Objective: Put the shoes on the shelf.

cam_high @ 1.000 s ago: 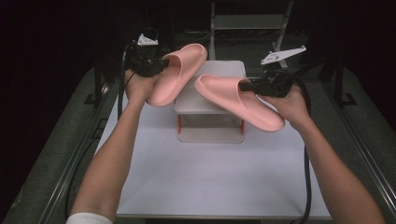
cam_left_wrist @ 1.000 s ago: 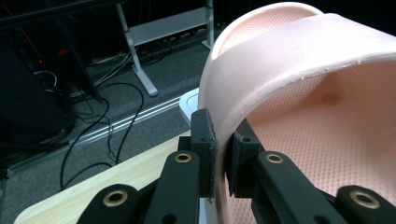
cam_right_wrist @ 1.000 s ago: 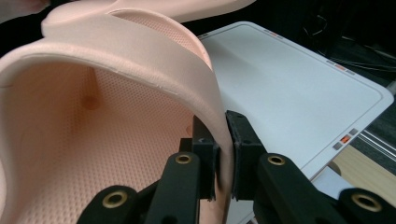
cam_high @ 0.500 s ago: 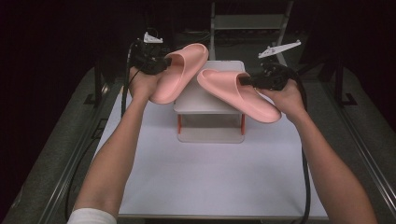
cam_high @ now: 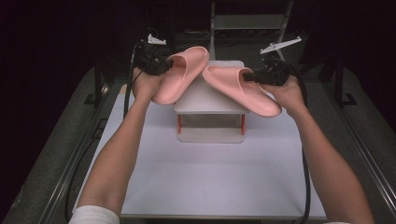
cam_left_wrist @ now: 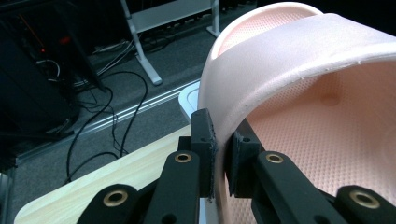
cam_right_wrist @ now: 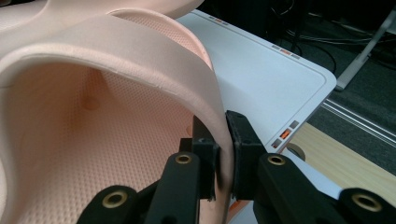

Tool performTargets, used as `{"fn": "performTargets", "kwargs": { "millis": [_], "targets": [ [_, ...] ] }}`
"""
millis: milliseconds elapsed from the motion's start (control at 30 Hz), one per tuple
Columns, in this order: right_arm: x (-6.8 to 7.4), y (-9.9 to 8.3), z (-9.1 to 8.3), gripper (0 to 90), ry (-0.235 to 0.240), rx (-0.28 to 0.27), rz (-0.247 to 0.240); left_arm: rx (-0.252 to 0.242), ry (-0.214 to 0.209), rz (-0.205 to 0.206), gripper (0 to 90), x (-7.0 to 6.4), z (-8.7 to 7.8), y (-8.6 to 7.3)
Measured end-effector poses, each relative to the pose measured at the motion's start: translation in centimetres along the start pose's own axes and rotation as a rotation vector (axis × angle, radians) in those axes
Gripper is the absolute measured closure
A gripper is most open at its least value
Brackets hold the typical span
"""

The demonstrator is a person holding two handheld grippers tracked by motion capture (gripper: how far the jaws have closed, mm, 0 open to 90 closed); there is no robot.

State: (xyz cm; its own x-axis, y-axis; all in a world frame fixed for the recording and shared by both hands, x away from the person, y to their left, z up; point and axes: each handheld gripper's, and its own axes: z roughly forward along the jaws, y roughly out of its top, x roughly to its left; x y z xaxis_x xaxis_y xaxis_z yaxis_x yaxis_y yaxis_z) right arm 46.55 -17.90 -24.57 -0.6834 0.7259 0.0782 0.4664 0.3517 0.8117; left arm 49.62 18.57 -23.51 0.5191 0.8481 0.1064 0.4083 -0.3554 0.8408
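Pink foam slippers both lifted, left slipper (cam_high: 181,72) clamped at strap by left gripper (cam_high: 156,60), right slipper (cam_high: 240,87) by right gripper (cam_high: 266,74), over white stand (cam_high: 210,100) at 12 o'clock; placing likely left.

Both slippers I hold are one plain salmon pink: the left slipper (cam_high: 181,72) and the right slipper (cam_high: 243,88) match in shade. Their footbeds (cam_right_wrist: 70,154) carry a fine pattern of tiny dots, while the straps (cam_left_wrist: 299,46) are smooth and a little paler. My left gripper (cam_left_wrist: 219,158) and right gripper (cam_right_wrist: 222,158) are matt black with brass-coloured rivets. The small shelf (cam_high: 210,100) is white with orange legs and small grey and orange marks along its rim; the table (cam_high: 210,177) is white, edged in pale wood.
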Motion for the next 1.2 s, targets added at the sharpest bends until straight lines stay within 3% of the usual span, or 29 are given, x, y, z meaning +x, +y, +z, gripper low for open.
{"fn": "performTargets", "kwargs": {
  "millis": [600, 1200],
  "targets": [
    [-0.8, 1.4, 0.8, 82.3, -0.057, 0.017, 0.017, 0.006, 0.001, -0.003, 82.8, 0.3, -0.3, 0.0],
    [-2.0, 1.4, 1.1, 82.3, -0.152, 0.009, 0.099, 0.028, -0.003, 0.015, 82.8, -0.4, 0.1, 0.0]
  ]
}}
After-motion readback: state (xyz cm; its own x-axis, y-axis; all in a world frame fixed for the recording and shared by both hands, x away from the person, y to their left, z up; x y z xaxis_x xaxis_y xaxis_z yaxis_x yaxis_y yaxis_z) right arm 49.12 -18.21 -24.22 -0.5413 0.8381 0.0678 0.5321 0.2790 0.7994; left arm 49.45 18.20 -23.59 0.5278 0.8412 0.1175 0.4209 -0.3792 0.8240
